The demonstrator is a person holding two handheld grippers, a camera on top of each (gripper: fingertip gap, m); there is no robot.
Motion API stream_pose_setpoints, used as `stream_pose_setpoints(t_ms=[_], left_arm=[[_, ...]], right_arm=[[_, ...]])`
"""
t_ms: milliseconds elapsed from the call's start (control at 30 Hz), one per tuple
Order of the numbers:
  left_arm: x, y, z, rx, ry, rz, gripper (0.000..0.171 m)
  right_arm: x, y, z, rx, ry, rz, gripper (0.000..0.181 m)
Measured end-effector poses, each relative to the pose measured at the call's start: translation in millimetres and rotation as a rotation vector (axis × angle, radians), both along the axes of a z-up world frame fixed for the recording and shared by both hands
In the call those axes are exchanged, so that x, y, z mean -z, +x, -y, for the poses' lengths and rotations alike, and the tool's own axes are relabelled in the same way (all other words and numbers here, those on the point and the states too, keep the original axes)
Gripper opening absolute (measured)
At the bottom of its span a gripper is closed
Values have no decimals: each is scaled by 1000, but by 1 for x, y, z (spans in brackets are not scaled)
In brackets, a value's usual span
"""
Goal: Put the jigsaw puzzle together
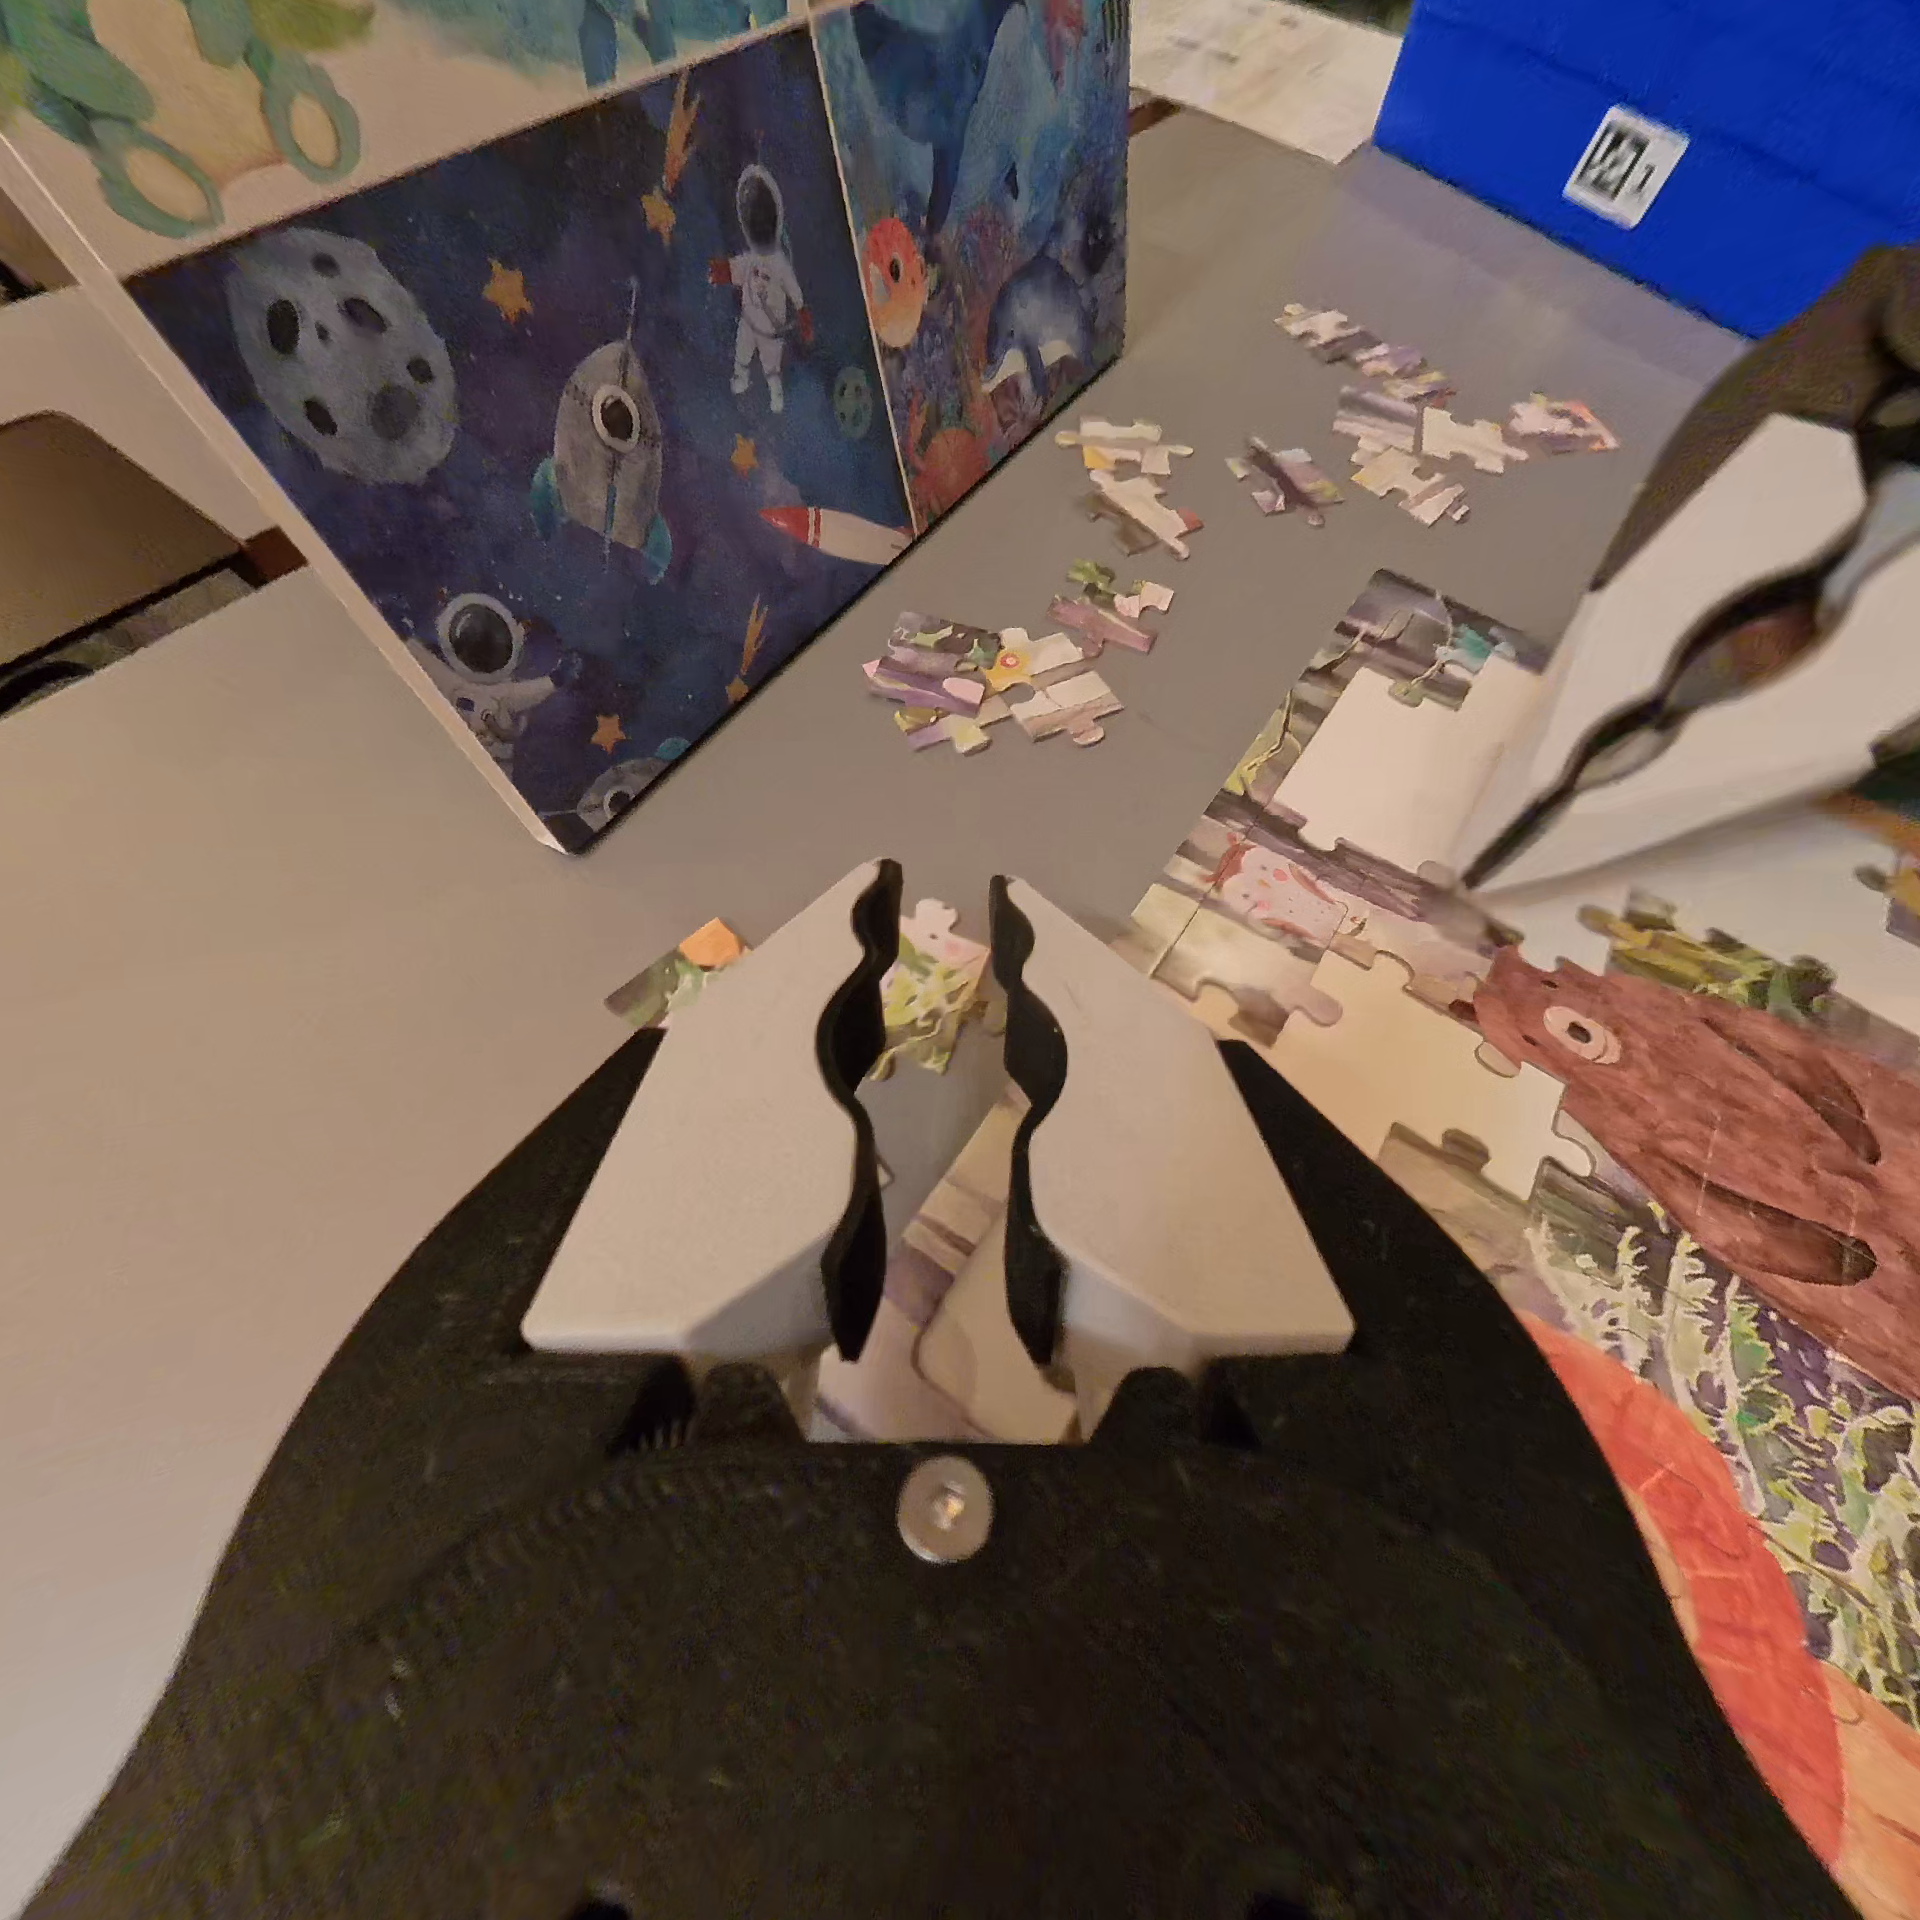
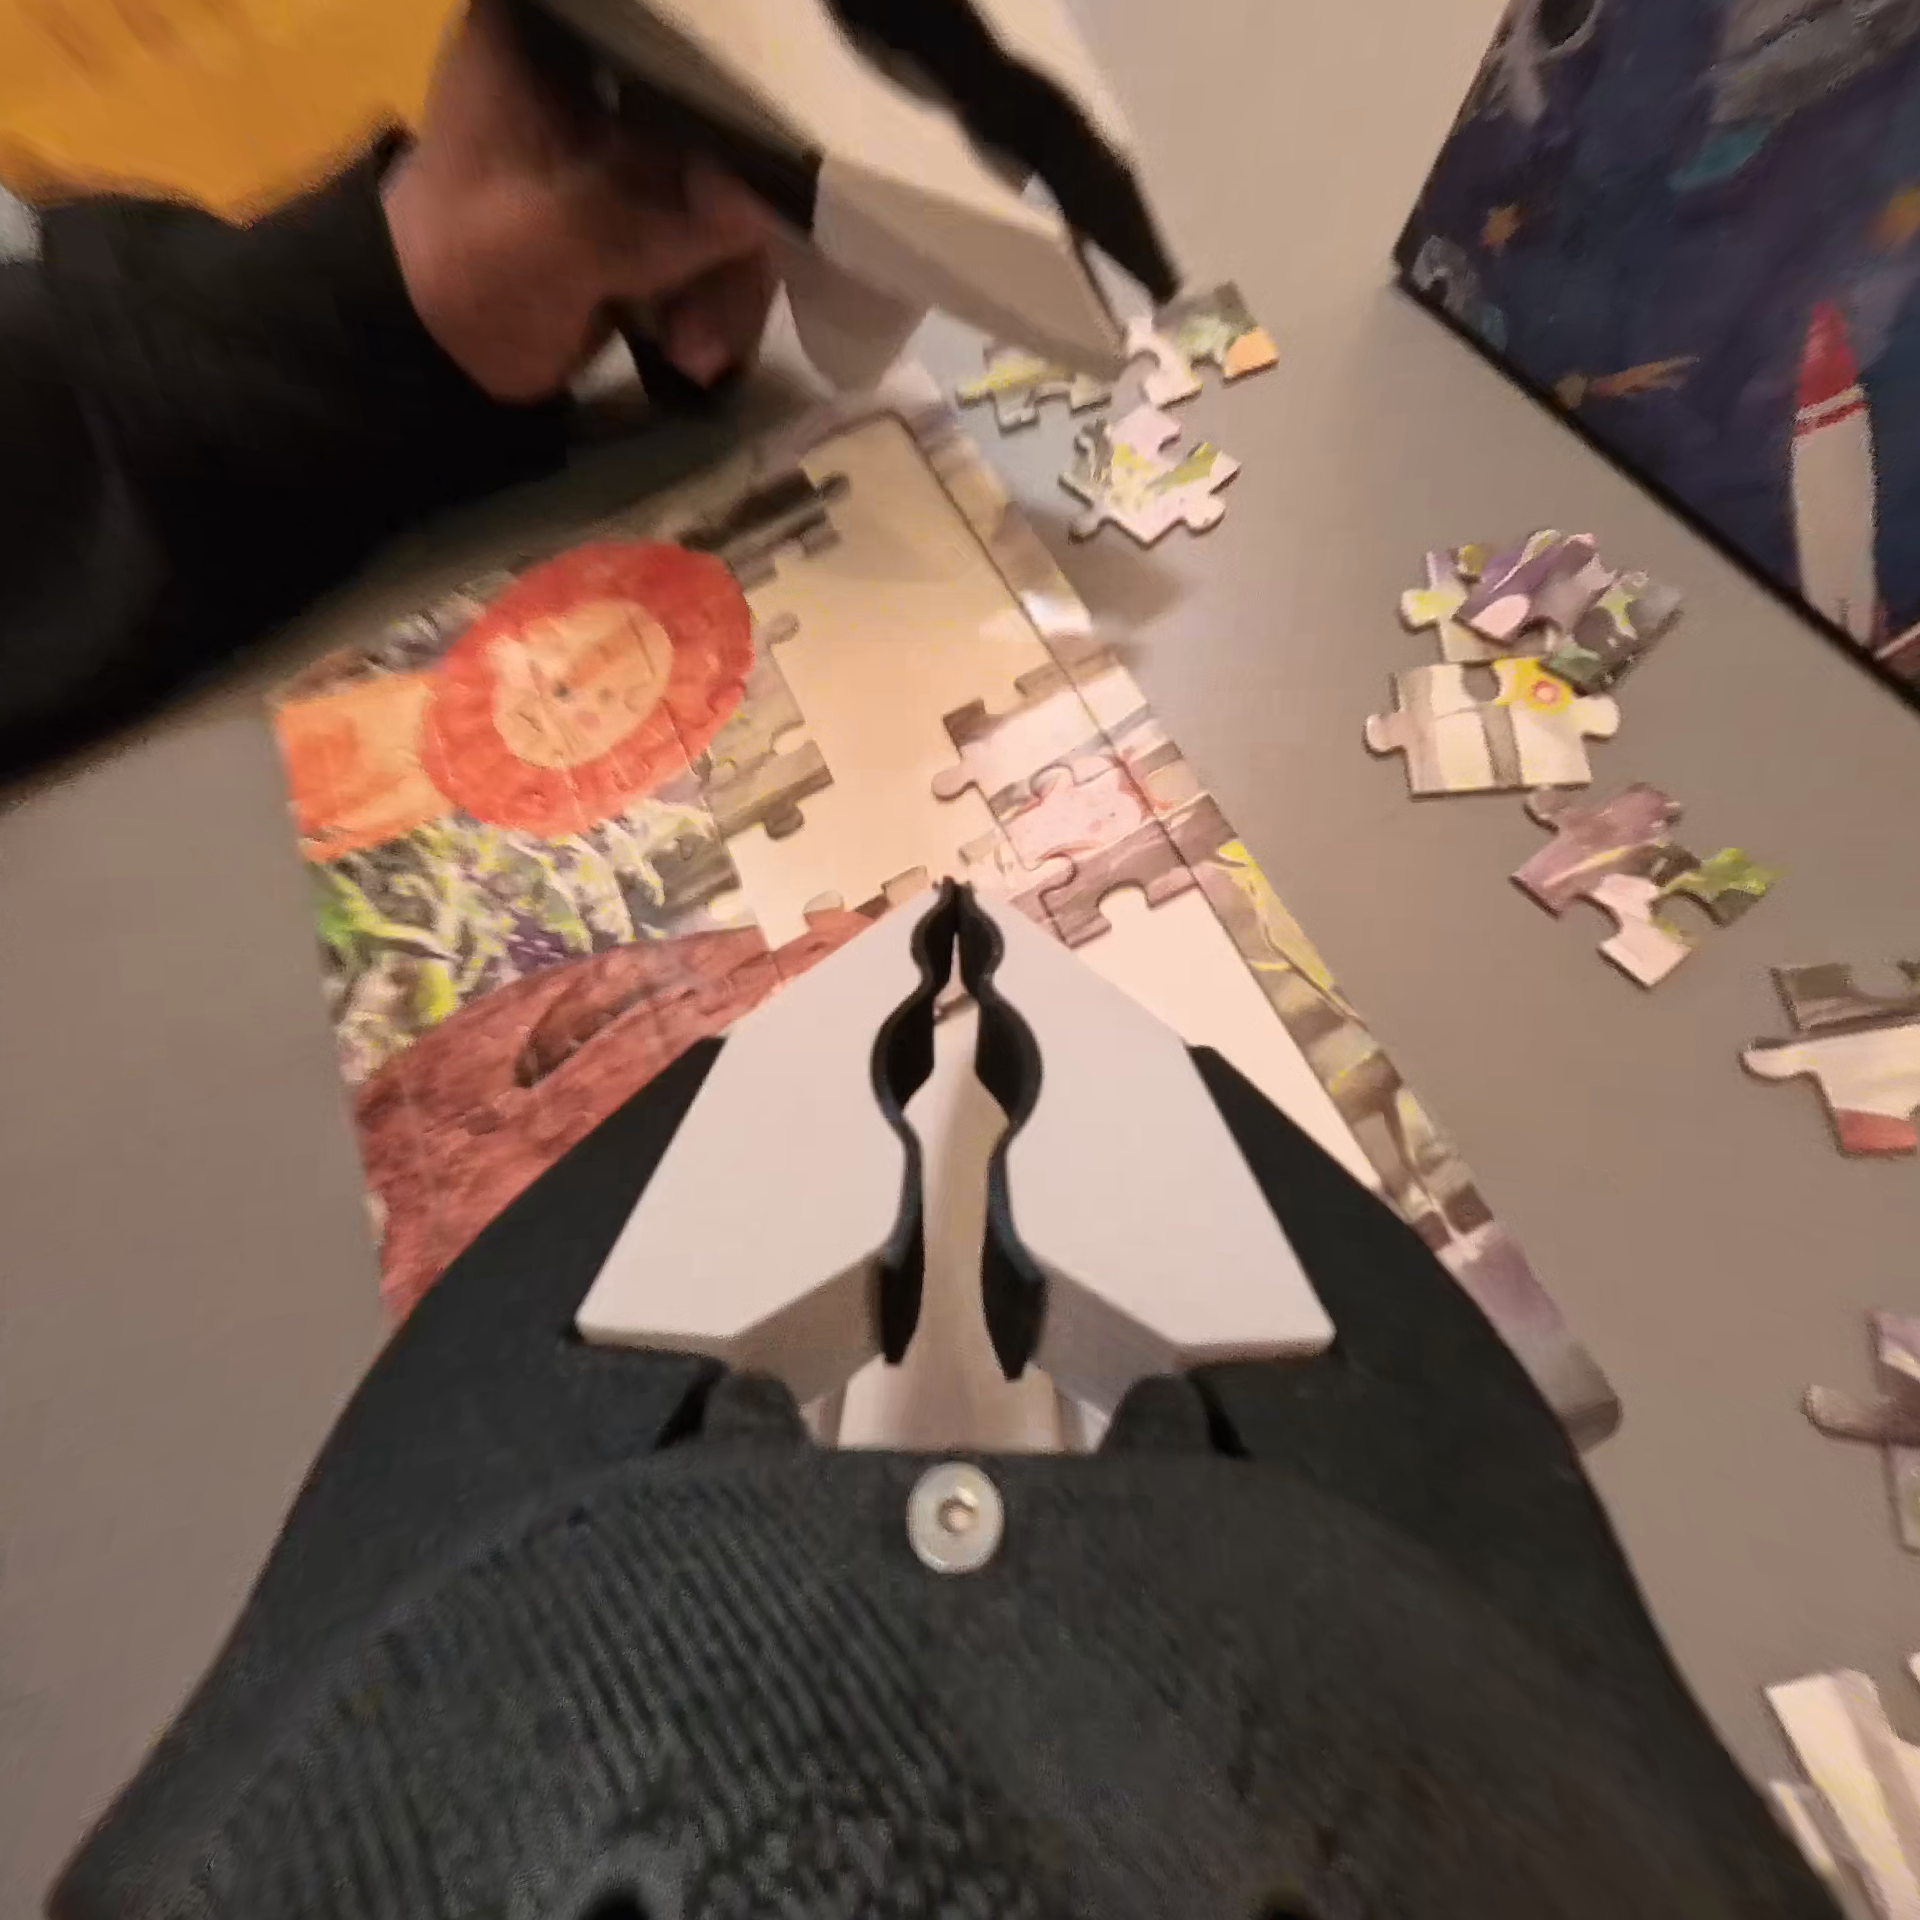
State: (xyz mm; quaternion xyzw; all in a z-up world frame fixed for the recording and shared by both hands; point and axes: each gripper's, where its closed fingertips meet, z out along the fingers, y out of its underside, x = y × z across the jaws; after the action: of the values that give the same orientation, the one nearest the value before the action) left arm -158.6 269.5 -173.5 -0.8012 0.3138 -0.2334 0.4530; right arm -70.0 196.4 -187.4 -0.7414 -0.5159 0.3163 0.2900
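The partly built jigsaw puzzle (image 1: 1382, 748) lies on the grey table, showing a brown bear (image 1: 1714, 1122) and an orange lion (image 2: 582, 686), with bare cream gaps (image 2: 904, 644) in the middle. My left gripper (image 1: 940, 883) is open and low over the table at the puzzle's corner. A green and white loose piece (image 1: 935, 987) lies on the table between and beyond its fingers. My right gripper (image 2: 951, 894) is shut and empty, with its tips down on the puzzle next to the bear's head; it also shows in the left wrist view (image 1: 1475, 878).
Several loose pieces lie in clusters on the table (image 1: 997, 675) (image 1: 1434, 436) (image 2: 1496, 717) (image 2: 1631, 883). A tall puzzle box with space pictures (image 1: 540, 468) stands close by (image 2: 1714, 312). A blue bin (image 1: 1662, 135) sits at the back. A person's hand and dark sleeve (image 2: 260, 416) rest beyond the puzzle. Some 12 centimetres of space lies between my two pairs of fingers. The left gripper is farther from the brown bear (image 1: 1714, 1122), some 20 centimetres, than the right, some 8 centimetres.
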Motion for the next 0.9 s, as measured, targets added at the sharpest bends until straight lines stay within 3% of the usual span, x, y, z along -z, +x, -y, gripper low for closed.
stream_pose_setpoints(t_ms=[100, 200, 400, 500, 900], left_arm=[[-19, 15, 15, 68, -26, 127, 15], [-31, 43, 47, 217, -166, 222, 21], [2, 69, 82, 338, -346, 75, 20], [13, 77, 90, 368, -407, 80, 26], [25, 78, 84, 305, -310, -71, 18]], right_arm=[[-15, 15, -8, 15, -92, -109, 0], [-10, 26, -16, 21, -58, -76, 0], [11, 25, -10, -41, 45, 42, 0], [15, 21, -5, -78, 78, 58, 0], [23, 19, 10, -172, 85, 95, 2]])
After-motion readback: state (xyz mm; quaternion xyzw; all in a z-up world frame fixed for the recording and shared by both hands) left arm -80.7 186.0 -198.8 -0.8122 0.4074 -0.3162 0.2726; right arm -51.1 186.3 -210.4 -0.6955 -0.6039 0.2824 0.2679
